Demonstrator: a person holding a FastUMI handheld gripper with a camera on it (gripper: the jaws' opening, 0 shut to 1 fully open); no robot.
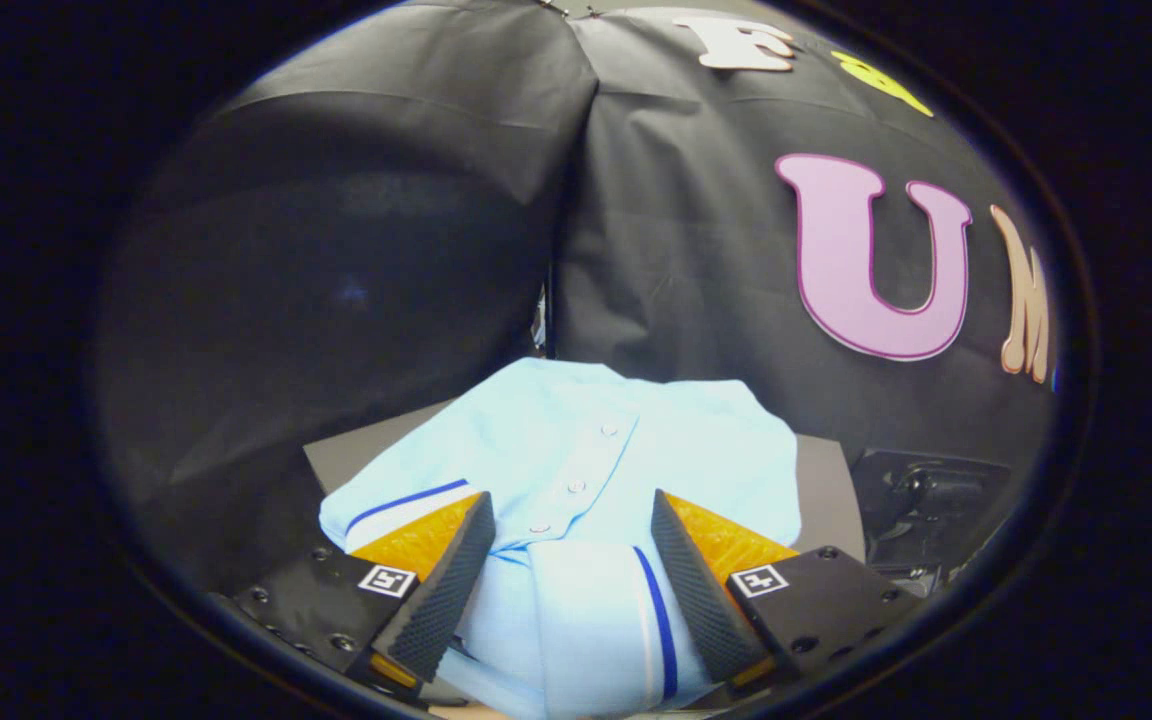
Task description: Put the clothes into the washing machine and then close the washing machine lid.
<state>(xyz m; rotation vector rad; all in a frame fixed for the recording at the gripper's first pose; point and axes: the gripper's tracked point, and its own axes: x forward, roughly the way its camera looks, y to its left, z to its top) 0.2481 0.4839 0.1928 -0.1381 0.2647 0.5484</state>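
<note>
In the lower middle of the frame, the gripper (572,510) has its two fingers spread apart, and they do not press on anything. Between them and just beyond them lies a light blue shirt (586,460) with a button placket and dark blue stripes, folded on a grey table (821,490). At the lower right, beside the table, stands a dark device (926,500), unclear in detail.
</note>
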